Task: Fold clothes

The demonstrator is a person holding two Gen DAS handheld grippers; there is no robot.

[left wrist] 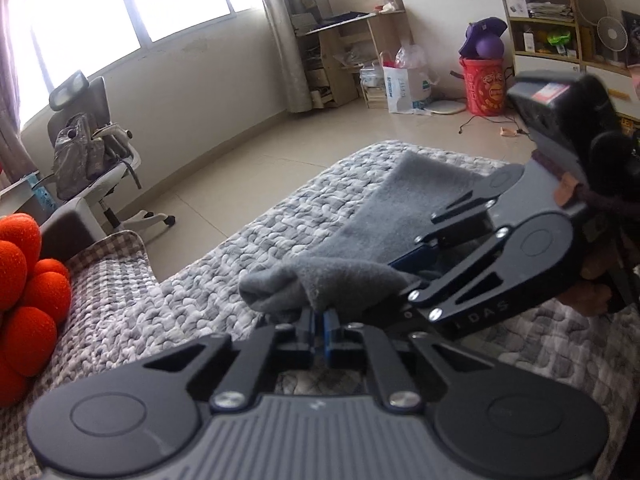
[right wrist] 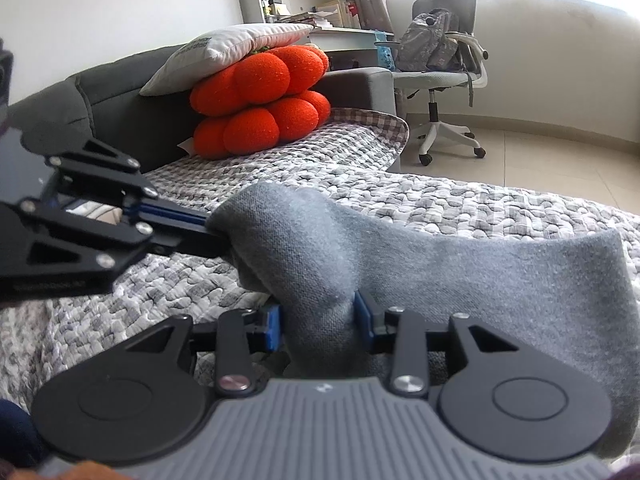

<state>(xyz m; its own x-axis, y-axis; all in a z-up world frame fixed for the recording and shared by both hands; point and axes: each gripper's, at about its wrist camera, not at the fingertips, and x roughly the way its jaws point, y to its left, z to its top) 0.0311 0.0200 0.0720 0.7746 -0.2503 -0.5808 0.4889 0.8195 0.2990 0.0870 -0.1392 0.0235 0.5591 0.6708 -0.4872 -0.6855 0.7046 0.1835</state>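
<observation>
Grey fleece garment [right wrist: 500, 280] lies on the quilted bed cover [left wrist: 200, 280], one end lifted. Left gripper [left wrist: 319, 330] and right gripper [right wrist: 318, 322] each pinch bunched cloth. Soft, light, limp; best held at edges.

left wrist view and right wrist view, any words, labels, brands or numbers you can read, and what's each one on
"DAS": on the black body of the right gripper, left wrist view; letters before it are hidden.
White cardboard box: blue print, too blurred to read.
Red printed bucket: gold design, unreadable.
White pillow: dark print, too small.
Left gripper: faint marking on its underside, illegible.
</observation>
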